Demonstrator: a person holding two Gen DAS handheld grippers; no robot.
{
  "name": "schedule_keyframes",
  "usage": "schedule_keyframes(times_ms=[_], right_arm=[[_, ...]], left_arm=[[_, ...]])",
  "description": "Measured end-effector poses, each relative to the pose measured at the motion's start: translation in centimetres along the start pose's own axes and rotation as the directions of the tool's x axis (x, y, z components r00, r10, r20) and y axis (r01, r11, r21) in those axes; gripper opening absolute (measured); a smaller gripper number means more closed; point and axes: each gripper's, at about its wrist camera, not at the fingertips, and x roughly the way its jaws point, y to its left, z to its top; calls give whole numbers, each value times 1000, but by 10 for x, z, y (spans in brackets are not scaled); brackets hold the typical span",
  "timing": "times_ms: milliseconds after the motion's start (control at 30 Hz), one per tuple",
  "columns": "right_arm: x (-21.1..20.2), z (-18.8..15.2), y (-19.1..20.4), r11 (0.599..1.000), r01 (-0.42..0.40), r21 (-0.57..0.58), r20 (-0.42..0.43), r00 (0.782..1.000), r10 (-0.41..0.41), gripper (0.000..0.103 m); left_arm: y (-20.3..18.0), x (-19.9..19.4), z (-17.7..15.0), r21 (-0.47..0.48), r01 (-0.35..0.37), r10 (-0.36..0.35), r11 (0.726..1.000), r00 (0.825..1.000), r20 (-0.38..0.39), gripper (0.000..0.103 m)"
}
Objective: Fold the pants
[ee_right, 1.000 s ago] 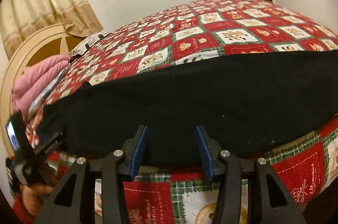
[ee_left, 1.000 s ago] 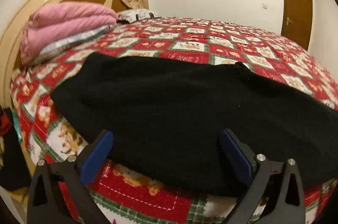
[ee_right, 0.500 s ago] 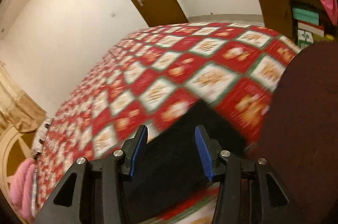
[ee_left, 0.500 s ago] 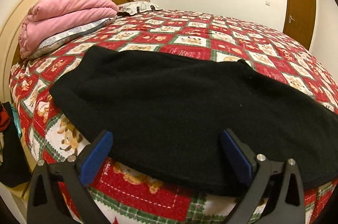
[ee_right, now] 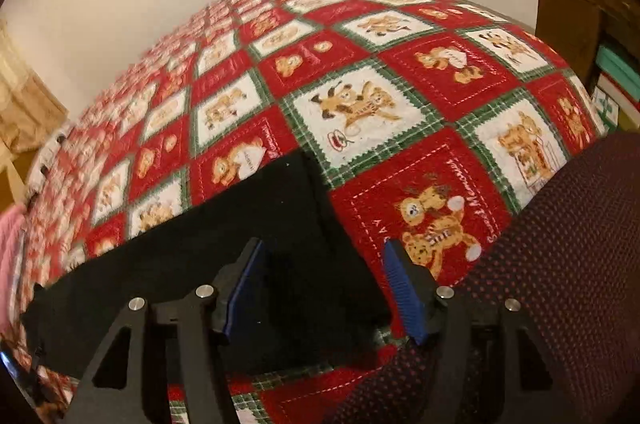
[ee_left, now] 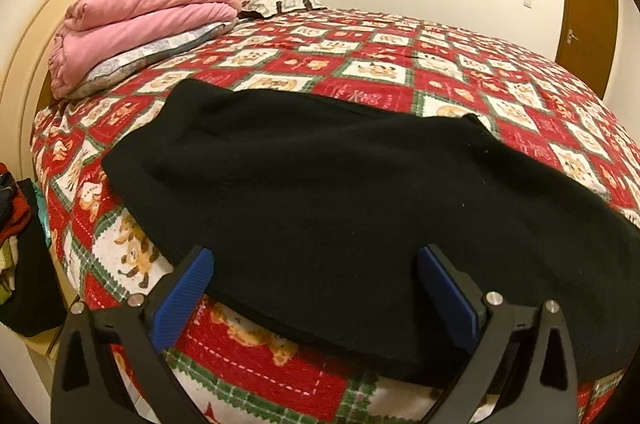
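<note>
The black pants [ee_left: 340, 191] lie flat along the near edge of the bed [ee_left: 400, 63], the left gripper [ee_left: 316, 288] has its fingers spread wide over them, and the right gripper [ee_right: 324, 288] is opening its fingers above one end, pinching nothing.

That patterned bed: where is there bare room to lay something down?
The red-and-white patchwork quilt is bare beyond the black pants, toward the brown door. The headboard end is crowded with folded pink blankets; the pants fill the near edge.
</note>
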Motion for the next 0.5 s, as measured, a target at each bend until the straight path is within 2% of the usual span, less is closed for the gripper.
schedule_keyframes(times_ms=[167, 233, 267, 300, 400, 500], right_arm=[[10, -1, 15, 993, 67, -100, -59, 996, -73, 62], [8, -6, 20, 991, 52, -124, -64, 996, -61, 54], [7, -7, 20, 990, 46, -133, -62, 997, -55, 48], [4, -9, 21, 989, 25, -145, -62, 998, -34, 35], [4, -11, 18, 992, -34, -122, -62, 998, 27, 19], [0, -11, 8, 993, -108, -49, -41, 994, 106, 14]], left_arm=[[-2, 0, 1, 2, -22, 22, 1000, 1000, -5, 103], [-3, -1, 1, 1, -28, 28, 1000, 1000, -7, 103], [-3, -1, 1, 0, -31, 31, 1000, 999, -7, 103], [-3, -1, 0, -1, -32, 32, 999, 999, -7, 103], [-2, -1, 0, -2, -31, 31, 1000, 999, -5, 103], [-1, 0, 0, -7, -22, 22, 1000, 1000, -4, 103]])
